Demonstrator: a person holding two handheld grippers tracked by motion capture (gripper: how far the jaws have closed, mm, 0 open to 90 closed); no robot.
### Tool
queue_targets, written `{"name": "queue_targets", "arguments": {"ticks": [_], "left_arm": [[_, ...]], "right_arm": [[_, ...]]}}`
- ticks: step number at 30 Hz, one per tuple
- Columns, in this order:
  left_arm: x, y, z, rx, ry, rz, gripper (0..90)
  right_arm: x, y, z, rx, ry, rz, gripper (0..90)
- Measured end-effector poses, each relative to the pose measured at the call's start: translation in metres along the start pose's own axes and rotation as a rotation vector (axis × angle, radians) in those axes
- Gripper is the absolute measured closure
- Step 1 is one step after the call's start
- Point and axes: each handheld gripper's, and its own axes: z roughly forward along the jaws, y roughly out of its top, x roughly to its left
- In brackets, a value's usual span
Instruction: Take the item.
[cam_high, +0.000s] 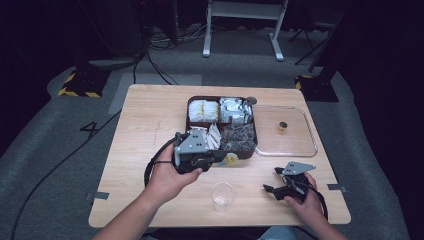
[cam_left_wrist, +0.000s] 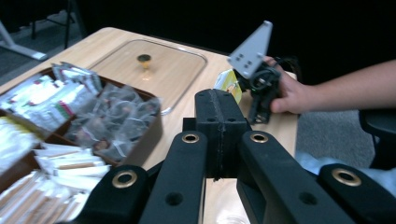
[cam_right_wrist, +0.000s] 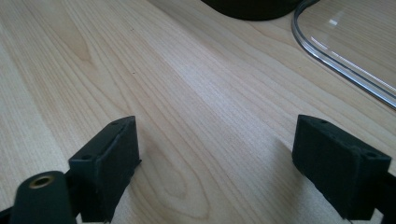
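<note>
Left gripper (cam_high: 226, 159), jaws clamped on a yellow packet (cam_left_wrist: 229, 84), hangs at the box's (cam_high: 250, 150) near edge, probably heading for the cup (cam_high: 223, 196) by the table's (cam_high: 145, 110) near edge. Right gripper (cam_high: 271, 180) rests open near the right corner, waiting.

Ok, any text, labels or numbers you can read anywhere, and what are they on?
"4": dark figure on the grey floor left of the table.
Print on the silver sachets in the compartment box: too blurred to read.
Yellow packet at the shut left gripper: print unreadable.
</note>
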Motion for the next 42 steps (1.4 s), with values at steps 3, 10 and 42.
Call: {"name": "queue_targets", "arguments": {"ticks": [3, 10, 42], "left_arm": [[-0.008, -0.007, 0.002, 0.003, 0.001, 0.015, 90.0], [-0.019, -0.026, 0.004, -0.003, -0.003, 0.011, 90.0], [-0.035, -0.089, 0.040, 0.007, -0.041, -0.037, 90.0]], "right_arm": [[0.000, 0.000, 0.000, 0.000, 0.000, 0.000, 14.9], [0.000, 0.000, 0.000, 0.000, -0.001, 0.001, 14.9], [0.001, 0.000, 0.000, 0.000, -0.003, 0.003, 14.9]]}}
